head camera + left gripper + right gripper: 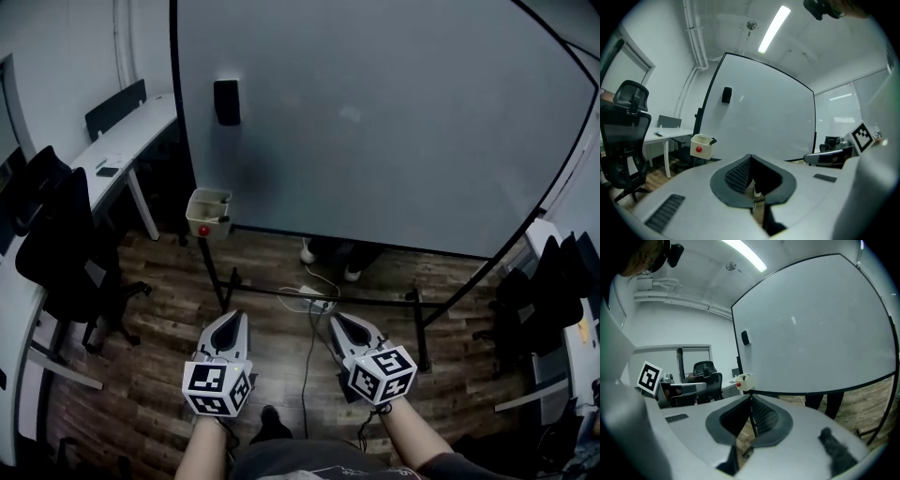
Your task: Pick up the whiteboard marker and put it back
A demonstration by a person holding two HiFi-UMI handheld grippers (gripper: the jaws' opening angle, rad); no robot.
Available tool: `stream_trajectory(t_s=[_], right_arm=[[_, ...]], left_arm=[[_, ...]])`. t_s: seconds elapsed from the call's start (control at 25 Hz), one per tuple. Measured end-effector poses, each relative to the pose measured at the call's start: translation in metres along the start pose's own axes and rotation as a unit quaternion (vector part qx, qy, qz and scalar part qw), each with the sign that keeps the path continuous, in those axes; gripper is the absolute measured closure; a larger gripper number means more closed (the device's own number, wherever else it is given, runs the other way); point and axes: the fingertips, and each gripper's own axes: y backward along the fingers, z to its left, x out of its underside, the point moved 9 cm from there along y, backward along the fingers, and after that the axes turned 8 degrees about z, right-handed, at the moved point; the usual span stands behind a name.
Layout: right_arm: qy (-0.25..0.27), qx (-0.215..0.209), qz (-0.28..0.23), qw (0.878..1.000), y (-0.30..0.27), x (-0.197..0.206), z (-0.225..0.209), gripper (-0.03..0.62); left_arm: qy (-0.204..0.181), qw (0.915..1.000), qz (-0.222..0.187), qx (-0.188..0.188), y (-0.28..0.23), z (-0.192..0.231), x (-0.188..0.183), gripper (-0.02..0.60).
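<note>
Item: whiteboard-marker station, one standing whiteboard (394,122) on a dark frame over wood floor (150,375). Holder: cream box (208,200) with a red dot on its front, fixed at the board's lower left corner, at about 11 o'clock from both grippers in the head view. Task's thing: whiteboard marker (712,140), a short dark stick that juts from the box's top edge; its cap end is too small to make out. Accessory: black eraser (226,102) on the board face, at 12 o'clock above the box. Left gripper (230,317): claw pressed together, nothing between the jaws. Right gripper (339,321): claw likewise pressed together, nothing in it. Both sit side by side at 6 o'clock in the head view, well apart from the box and pointing toward the board. Surroundings: desk (122,141) and office chair (56,234) at 9 o'clock. Progress, as judged: the marker sits in its holder and neither claw carries anything; pick-up and return both appear left to do, unless already complete.
</note>
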Motion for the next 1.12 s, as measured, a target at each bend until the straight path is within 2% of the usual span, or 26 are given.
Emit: stream_trajectory(t_s=[0.16, 0.52, 0.76, 0.96, 1.12], right_arm=[[0.007, -0.003, -0.003, 1.0, -0.035, -0.018, 0.002, 0.569], [-0.003, -0.015, -0.025, 1.0, -0.11, -0.047, 0.011, 0.568], [0.004, -0.048, -0.021, 0.999, -0.139, -0.053, 0.014, 0.568], [0.03, -0.088, -0.019, 0.996, -0.179, -0.067, 0.012, 0.568], [0.048, -0.123, -0.008, 0.991, -0.214, -0.083, 0.01, 0.568]], left_arm=[[-0.015, 0.9999, -0.001, 0.005, -0.017, 0.029, -0.013, 0.568], [-0.02, 0.9998, 0.001, 0.004, -0.052, 0.083, -0.028, 0.568], [-0.025, 0.9995, 0.012, -0.018, -0.065, 0.097, -0.028, 0.568], [-0.035, 0.9981, 0.03, -0.041, -0.083, 0.109, -0.032, 0.568], [-0.022, 0.9973, 0.035, -0.06, -0.095, 0.122, -0.039, 0.568]])
